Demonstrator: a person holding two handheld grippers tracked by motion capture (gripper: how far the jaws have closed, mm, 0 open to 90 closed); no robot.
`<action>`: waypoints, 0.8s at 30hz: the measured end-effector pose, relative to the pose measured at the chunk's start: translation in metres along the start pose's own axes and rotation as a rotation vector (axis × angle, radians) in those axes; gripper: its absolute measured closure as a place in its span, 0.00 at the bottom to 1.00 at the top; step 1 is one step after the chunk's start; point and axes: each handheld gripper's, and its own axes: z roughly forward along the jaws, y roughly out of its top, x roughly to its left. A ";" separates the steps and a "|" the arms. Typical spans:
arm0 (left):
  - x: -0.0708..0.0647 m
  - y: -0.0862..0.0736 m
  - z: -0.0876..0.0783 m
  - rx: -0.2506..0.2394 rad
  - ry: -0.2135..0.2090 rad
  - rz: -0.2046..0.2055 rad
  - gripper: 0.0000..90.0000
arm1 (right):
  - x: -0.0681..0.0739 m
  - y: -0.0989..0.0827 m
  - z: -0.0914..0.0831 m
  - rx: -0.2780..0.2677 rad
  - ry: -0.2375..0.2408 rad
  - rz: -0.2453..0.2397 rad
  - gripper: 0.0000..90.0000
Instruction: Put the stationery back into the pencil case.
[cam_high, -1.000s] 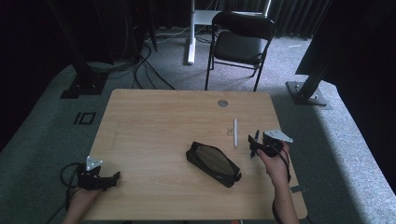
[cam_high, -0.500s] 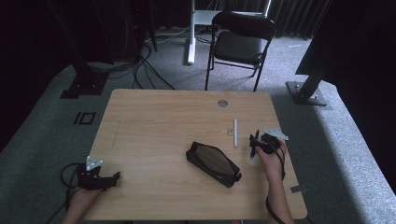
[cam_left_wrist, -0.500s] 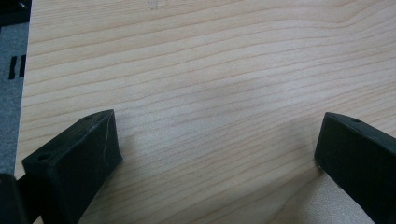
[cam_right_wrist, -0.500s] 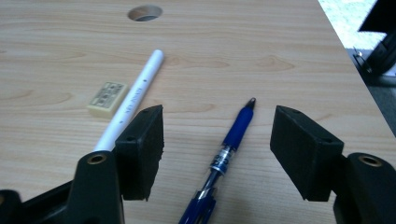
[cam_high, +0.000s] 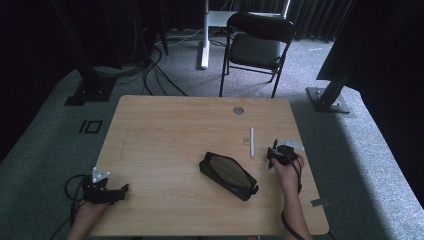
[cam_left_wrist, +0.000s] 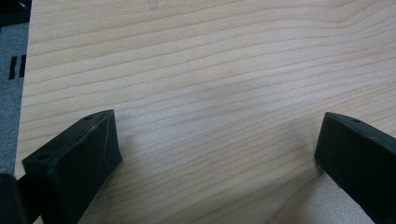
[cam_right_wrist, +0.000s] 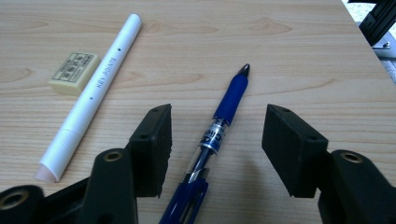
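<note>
— Dark curtains and a folding chair (cam_high: 257, 42) are standing behind your wooden counter (cam_high: 165, 130), and your right gripper (cam_right_wrist: 215, 135) is hanging low over the blue pen (cam_right_wrist: 224, 116).

— Where is the pen lying, exactly?

— It is lying flat near the counter's right edge, between your fingers (cam_right_wrist: 152, 144), which have just been closing but are not yet pressing on it. The white marker (cam_right_wrist: 91, 98) and the eraser (cam_right_wrist: 74, 72) are lying just beside it.

— What could be going wrong here?

— You are sitting slightly off-centre, so one finger may be nudging the pen first and rolling it away. Your left gripper (cam_high: 107, 190) is resting with its fingers spread on bare wood, well apart from the black pencil case (cam_high: 228, 175).
</note>
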 end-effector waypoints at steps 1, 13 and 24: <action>0.000 0.000 0.000 0.000 0.000 0.000 0.00 | 0.000 -0.001 0.001 0.003 -0.003 -0.002 0.50; 0.000 0.000 0.000 0.000 0.000 0.000 0.00 | 0.002 -0.004 0.006 0.042 -0.007 -0.006 0.62; 0.000 0.000 0.000 0.000 0.000 0.000 0.00 | 0.001 -0.001 0.006 0.060 -0.020 0.011 0.84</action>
